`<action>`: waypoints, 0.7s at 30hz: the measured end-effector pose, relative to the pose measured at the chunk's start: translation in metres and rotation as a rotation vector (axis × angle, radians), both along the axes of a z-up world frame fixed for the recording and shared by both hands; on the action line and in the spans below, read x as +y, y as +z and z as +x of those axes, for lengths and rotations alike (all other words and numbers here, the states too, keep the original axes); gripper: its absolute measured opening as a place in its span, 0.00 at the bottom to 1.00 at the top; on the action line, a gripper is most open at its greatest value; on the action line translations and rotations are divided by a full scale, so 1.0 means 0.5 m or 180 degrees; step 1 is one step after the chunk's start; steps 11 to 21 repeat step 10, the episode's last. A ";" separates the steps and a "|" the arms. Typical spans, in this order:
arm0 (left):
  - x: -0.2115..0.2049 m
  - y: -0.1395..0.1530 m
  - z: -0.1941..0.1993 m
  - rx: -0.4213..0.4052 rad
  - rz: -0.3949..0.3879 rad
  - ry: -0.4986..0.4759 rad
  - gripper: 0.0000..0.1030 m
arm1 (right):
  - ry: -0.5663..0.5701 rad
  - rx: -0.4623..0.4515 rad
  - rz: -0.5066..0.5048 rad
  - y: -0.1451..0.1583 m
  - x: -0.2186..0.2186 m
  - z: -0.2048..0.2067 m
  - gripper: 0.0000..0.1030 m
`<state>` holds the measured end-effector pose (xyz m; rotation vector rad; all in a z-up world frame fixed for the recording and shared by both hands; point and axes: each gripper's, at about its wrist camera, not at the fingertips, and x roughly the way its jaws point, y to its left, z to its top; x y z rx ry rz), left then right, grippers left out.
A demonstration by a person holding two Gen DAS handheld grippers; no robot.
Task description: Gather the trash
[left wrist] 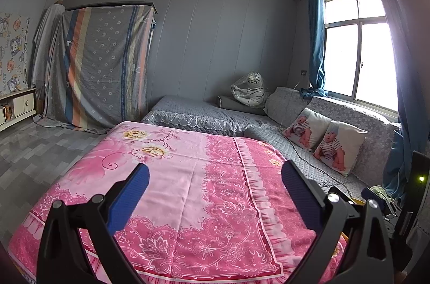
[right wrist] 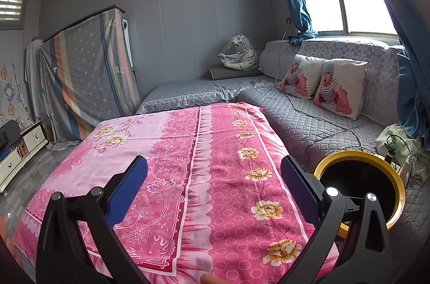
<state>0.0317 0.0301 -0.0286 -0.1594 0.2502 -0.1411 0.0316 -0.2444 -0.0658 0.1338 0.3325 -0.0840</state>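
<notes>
**Over the pink cloth, both tongs spread and holding nothing**

Over the pink cloth, the left gripper hangs with its jaws spread wide and nothing between them. Its blue pads frame a bare stretch of the flowered fabric. Ahead of it, past the far edge of the cloth, lies a grey quilted sofa with a plastic-wrapped toy tiger at the corner. To the gripper's right sit two baby-print cushions against the sofa back, under a window with blue curtains. Far ahead to the left stands a cupboard draped in a striped sheet.

The right gripper is likewise released, jaws wide, empty, above the same cloth. Just beside its right finger, partly hidden behind it, stands a black bin with a yellow rim, mouth open toward the camera; its inside is dark and I cannot tell what it holds. The bin sits at the cloth's right edge, against the sofa. A thin cable trails across the sofa seat ahead of the bin. The cushions and tiger lie further ahead to the right. No piece of trash can be made out on the cloth in either view.
</notes>
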 end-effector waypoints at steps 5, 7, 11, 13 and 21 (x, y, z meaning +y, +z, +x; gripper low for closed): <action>-0.003 -0.001 0.001 0.0031 0.0011 -0.0038 0.92 | -0.0011 0.0016 0.0014 -0.001 -0.004 0.005 0.92; -0.005 0.000 -0.001 0.0025 0.0026 -0.0041 0.92 | -0.0015 0.0023 0.0025 -0.001 -0.007 0.006 0.92; -0.005 0.001 0.001 0.0041 0.0013 -0.0058 0.92 | -0.0015 0.0020 0.0020 -0.001 -0.007 0.006 0.92; -0.005 0.001 0.001 0.0041 0.0013 -0.0058 0.92 | -0.0015 0.0020 0.0020 -0.001 -0.007 0.006 0.92; -0.005 0.001 0.001 0.0041 0.0013 -0.0058 0.92 | -0.0015 0.0020 0.0020 -0.001 -0.007 0.006 0.92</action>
